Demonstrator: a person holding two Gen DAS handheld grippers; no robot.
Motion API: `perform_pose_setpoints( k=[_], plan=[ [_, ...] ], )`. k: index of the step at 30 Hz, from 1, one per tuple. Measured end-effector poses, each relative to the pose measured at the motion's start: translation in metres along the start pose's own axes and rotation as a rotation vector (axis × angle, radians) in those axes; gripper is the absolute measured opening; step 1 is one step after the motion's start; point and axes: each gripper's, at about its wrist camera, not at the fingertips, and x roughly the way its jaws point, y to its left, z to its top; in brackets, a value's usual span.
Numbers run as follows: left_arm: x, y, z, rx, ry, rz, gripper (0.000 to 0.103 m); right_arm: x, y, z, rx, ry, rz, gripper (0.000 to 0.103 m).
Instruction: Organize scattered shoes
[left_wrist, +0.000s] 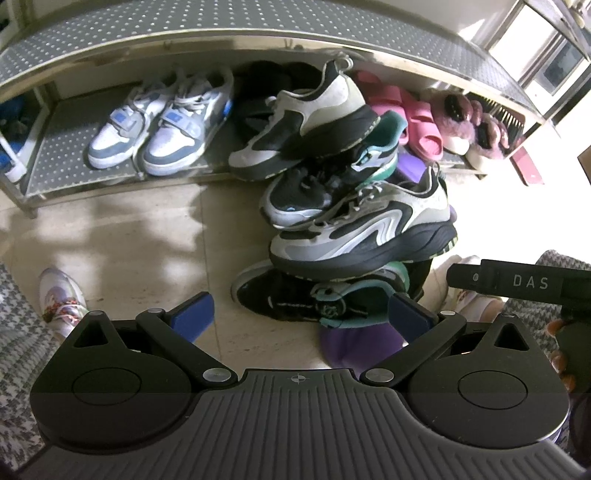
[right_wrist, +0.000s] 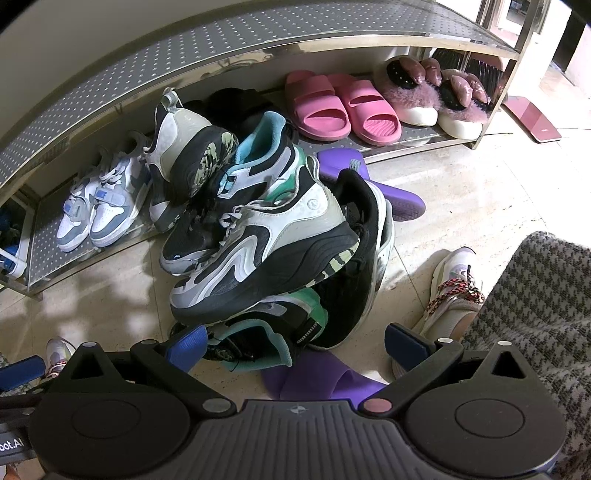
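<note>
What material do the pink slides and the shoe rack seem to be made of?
Pink slides: probably moulded foam or rubber, matte; one smooth piece with no seams. Shoe rack: apparently metal; shiny steel-like frame, grey perforated shelf panels.

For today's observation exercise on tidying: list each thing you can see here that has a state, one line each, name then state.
left gripper: open, holding nothing.
right gripper: open, holding nothing.
blue-and-white sneakers: paired upright on the rack shelf.
pink slides: side by side on the shelf.
furry slippers: side by side on the shelf.
grey-and-black sneaker: atop the floor pile, tilted.
purple slide: on the floor, unsorted.
</note>
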Motion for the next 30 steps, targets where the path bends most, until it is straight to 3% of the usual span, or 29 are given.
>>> perform_pose_setpoints(
  k=[30],
  plan=[
    [0.0008,-0.0028,-0.0006,0.021,0.005,0.003,0.103,0.0022,0.0004,0.0021,-0.007,0.016,0.003,0.103]
  ],
)
